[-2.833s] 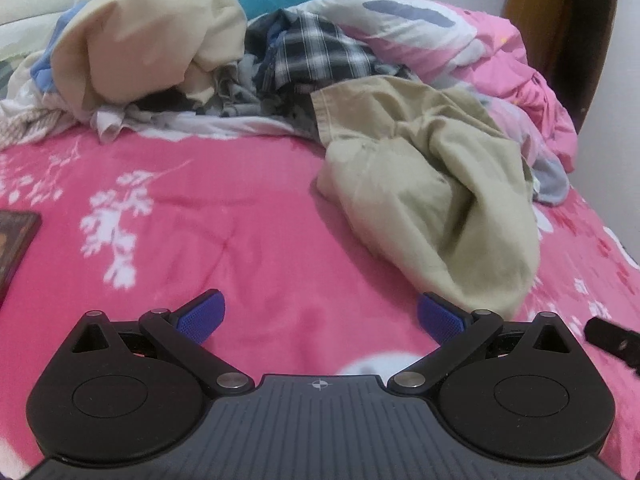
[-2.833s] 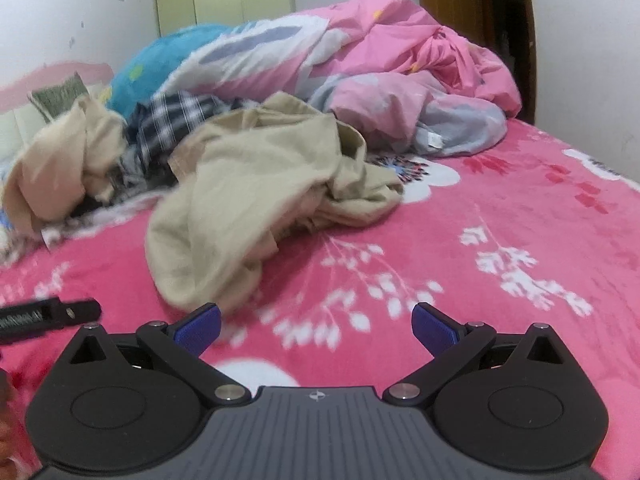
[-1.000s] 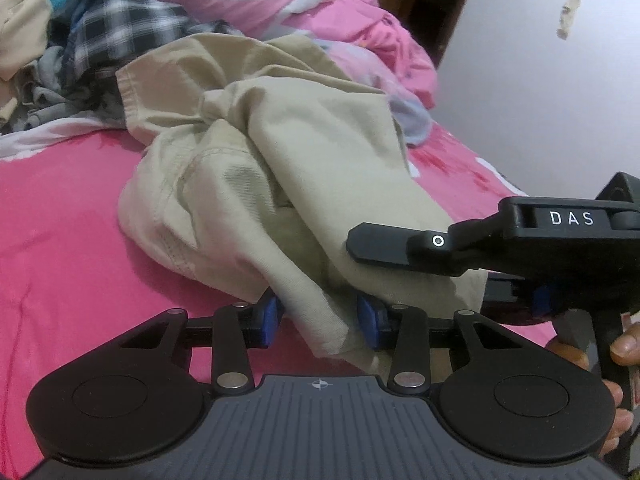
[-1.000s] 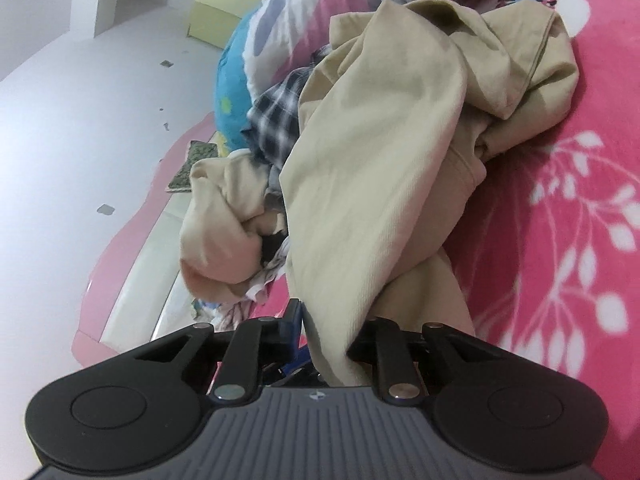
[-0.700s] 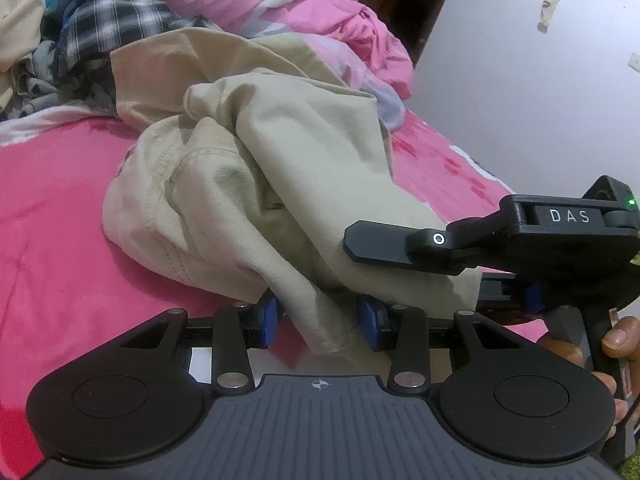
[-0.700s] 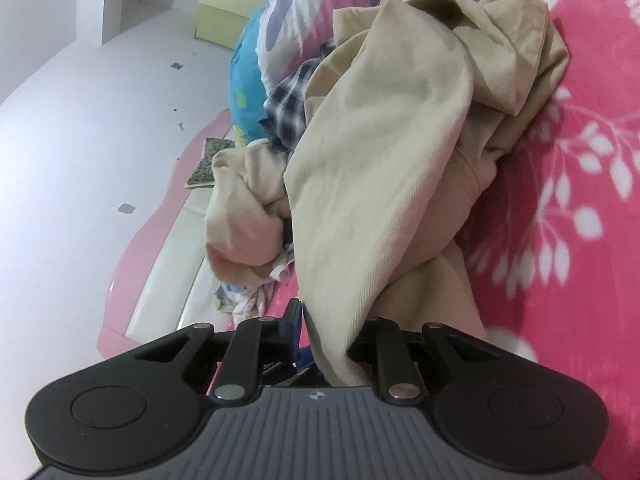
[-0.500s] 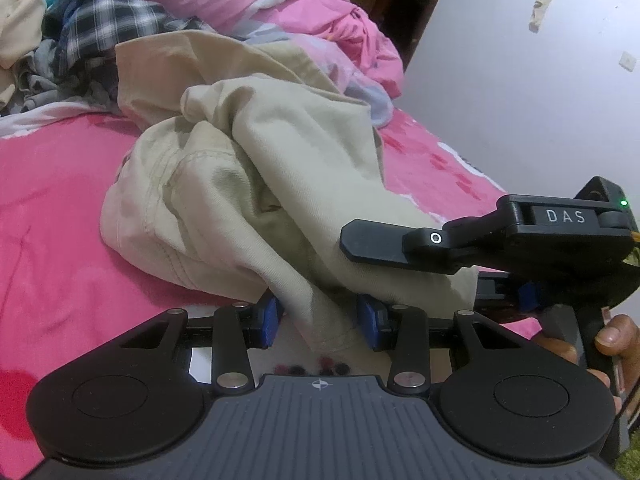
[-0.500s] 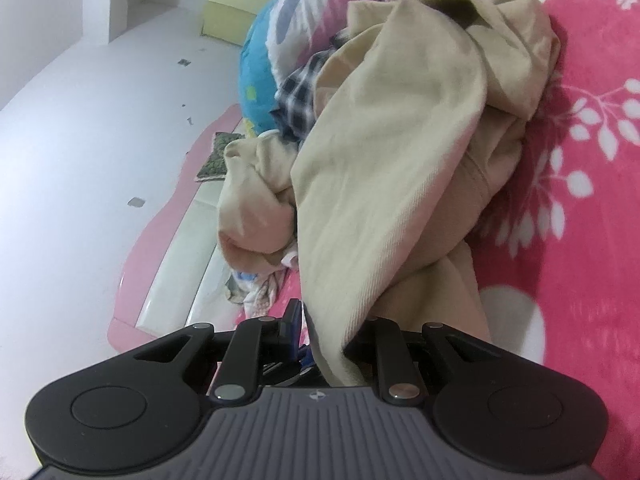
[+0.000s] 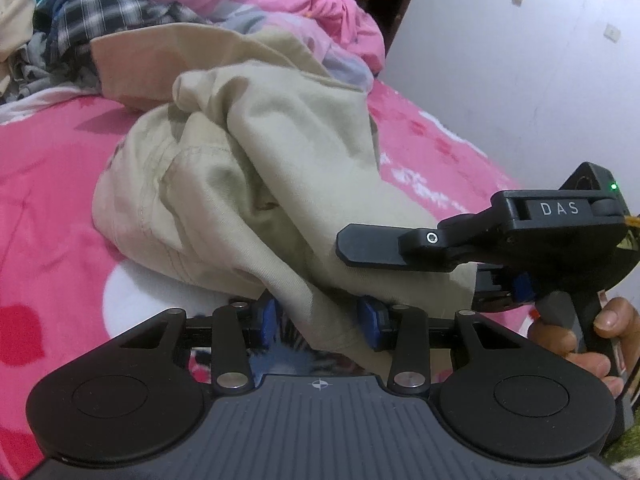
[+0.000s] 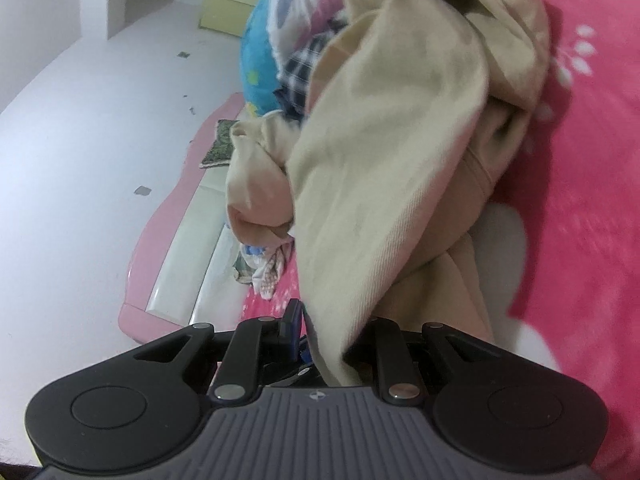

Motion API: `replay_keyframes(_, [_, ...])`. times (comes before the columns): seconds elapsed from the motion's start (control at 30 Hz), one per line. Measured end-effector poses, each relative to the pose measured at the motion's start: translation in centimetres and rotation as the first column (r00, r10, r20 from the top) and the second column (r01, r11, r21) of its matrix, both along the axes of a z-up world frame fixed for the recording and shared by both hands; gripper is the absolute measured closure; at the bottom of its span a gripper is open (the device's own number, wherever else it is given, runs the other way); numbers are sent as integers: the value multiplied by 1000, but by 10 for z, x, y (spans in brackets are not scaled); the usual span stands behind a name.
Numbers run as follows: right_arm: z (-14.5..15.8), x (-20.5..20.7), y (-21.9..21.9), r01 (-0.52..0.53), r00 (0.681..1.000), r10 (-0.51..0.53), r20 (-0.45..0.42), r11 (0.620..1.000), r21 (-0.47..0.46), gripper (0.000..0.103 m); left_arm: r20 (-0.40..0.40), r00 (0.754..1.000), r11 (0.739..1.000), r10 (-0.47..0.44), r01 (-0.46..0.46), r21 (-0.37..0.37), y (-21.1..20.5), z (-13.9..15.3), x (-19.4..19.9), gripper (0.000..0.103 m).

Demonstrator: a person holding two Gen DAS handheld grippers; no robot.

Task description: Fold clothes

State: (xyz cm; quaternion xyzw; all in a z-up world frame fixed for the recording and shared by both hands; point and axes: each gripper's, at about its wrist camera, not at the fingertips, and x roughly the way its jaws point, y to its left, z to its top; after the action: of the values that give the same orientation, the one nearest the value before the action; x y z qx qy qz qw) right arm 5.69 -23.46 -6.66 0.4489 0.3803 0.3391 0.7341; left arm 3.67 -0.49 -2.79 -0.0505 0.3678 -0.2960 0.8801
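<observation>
Crumpled beige trousers (image 9: pixel 256 184), bunched in thick folds, lying on the pink bed (image 9: pixel 48 184) with one end lifted at the near edge, just ahead of the heap of clothes (image 9: pixel 92 12). Left tool (image 9: pixel 320 316) clamped on a hanging fold, blue pads (image 9: pixel 370 320) pressing it from both sides after easing apart slightly, tilted down toward the bed. Right tool (image 10: pixel 332 340) rolled onto its side, clenched on the same end of the trousers, gripped by a hand (image 9: pixel 592 336) at its handle.

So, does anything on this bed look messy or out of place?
Yes: the beige garment both tongs hold is bunched and twisted, not flat. Behind it, a jumbled clothes pile and crumpled pink quilt crowd the bed.
</observation>
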Motion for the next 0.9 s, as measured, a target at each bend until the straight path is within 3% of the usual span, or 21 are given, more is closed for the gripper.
replay_keyframes(0.1, [-8, -2, -2, 14, 1000, -14, -26, 1000, -4, 84, 14, 1000, 999, 15, -15, 34, -3, -6, 0, 48])
replay_keyframes(0.17, [-7, -4, -2, 21, 999, -22, -28, 999, -26, 84, 31, 999, 998, 24, -26, 51, -3, -9, 0, 44])
replay_keyframes(0.23, [-3, -7, -3, 27, 999, -29, -22, 998, -60, 83, 39, 999, 998, 33, -35, 51, 0, -9, -2, 34])
replay_keyframes(0.3, [5, -12, -6, 40, 999, -40, 1, 992, -116, 81, 61, 997, 998, 41, -43, 46, 5, -6, -7, 30])
replay_keyframes(0.47, [31, -27, -15, 107, 992, -87, 87, 959, -261, 64, 103, 991, 996, 80, -84, 30, 20, 3, -11, 18])
replay_keyframes(0.6, [56, -31, -16, 159, 979, -96, 179, 910, -384, 63, 163, 975, 988, 149, -152, 5, 32, 12, -4, 4])
replay_keyframes(0.73, [80, -26, -1, 199, 954, -51, 294, 842, -501, 53, 221, 958, 981, 184, -192, 13, 36, 17, 12, 3])
replay_keyframes(0.9, [105, -2, 32, 256, 908, 30, 418, 750, -610, 52, 258, 949, 978, 179, -200, 56, 31, 13, 34, 5])
